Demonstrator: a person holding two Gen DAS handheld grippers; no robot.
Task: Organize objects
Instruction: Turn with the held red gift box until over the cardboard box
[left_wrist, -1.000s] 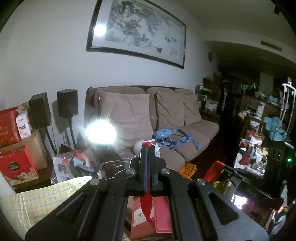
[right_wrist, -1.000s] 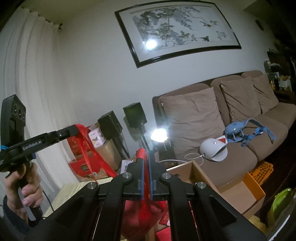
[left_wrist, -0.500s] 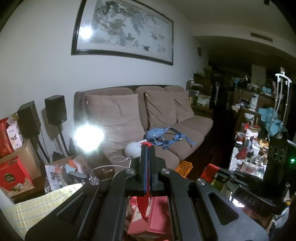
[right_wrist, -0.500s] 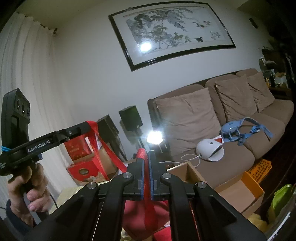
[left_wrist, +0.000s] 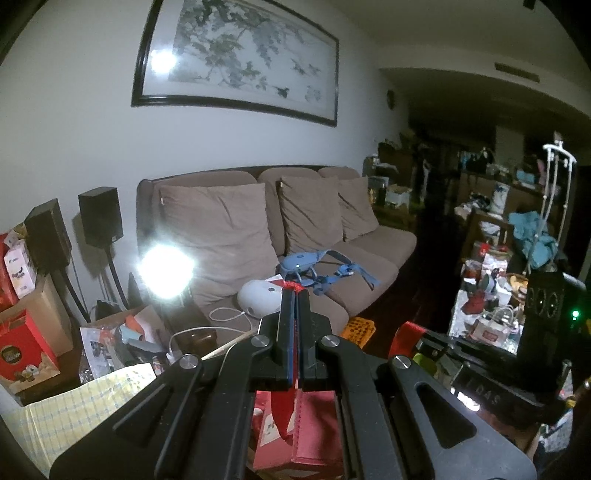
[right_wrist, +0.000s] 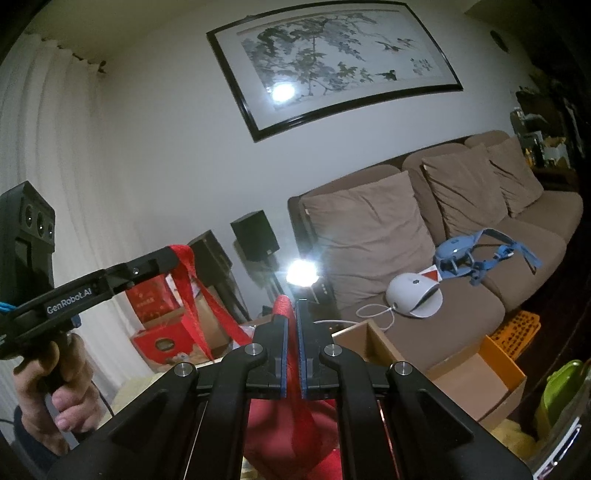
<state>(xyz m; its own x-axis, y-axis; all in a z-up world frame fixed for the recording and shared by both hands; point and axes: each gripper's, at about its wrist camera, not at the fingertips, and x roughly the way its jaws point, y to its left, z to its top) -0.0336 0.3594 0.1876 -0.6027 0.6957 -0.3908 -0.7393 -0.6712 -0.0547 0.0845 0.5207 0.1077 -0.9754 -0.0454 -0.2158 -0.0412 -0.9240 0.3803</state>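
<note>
Red ribbon (right_wrist: 192, 291) stretches in front of the brown sofa (right_wrist: 461, 258), pinched at one end by the left gripper (left_wrist: 296, 291) and at the other by the right gripper (right_wrist: 291, 302), both clamped tight.

Brown sofa (right_wrist: 461, 328), bearing cushions (right_wrist: 369, 236), a white domed device (right_wrist: 413, 295) and a blue strapped harness (right_wrist: 476, 251).
</note>
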